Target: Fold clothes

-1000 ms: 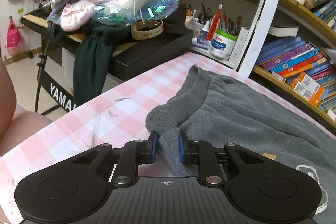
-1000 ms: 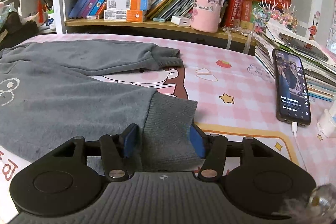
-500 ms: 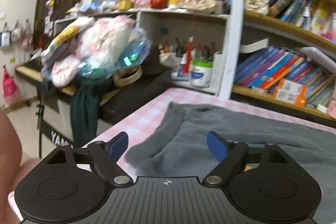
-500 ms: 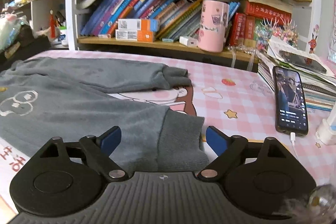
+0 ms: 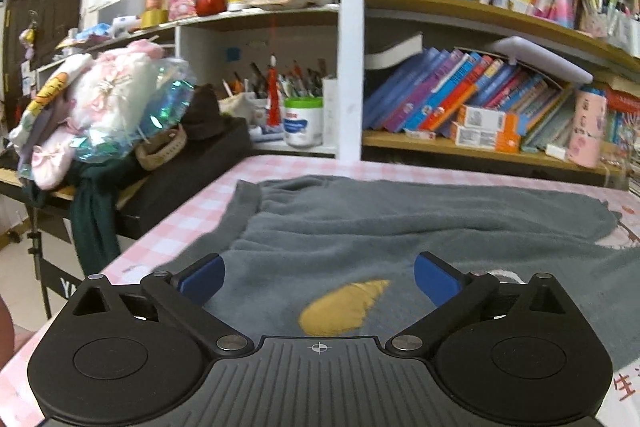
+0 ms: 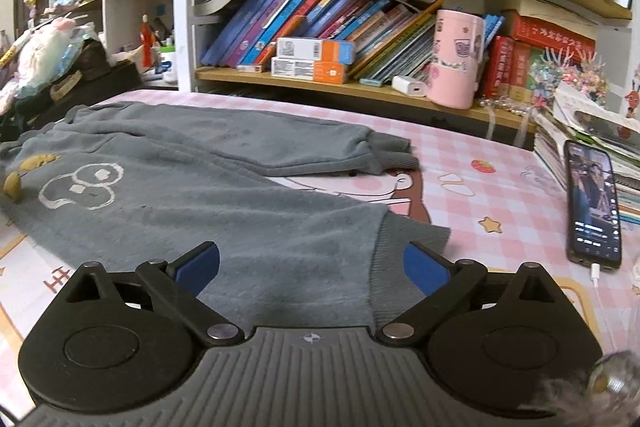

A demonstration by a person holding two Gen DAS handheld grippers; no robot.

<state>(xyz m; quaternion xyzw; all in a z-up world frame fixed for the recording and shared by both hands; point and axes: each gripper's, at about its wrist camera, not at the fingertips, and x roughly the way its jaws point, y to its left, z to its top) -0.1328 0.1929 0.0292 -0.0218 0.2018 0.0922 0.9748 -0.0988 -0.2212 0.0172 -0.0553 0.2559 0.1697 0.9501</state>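
sweatpants (image 6: 208,195) on pink checked tablecloth (image 6: 500,187)

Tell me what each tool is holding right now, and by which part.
Nothing is held. The left tool and right tool are both opening, their blue pads clear of the grey trousers lying flat beneath them.

Looking forward and slightly down from each wrist, low and close over the grey trousers (image 5: 360,227) on the pink checked table (image 6: 500,187); left view from the waist end, right view from a cuff, sharing trousers and bookshelf (image 6: 360,83).
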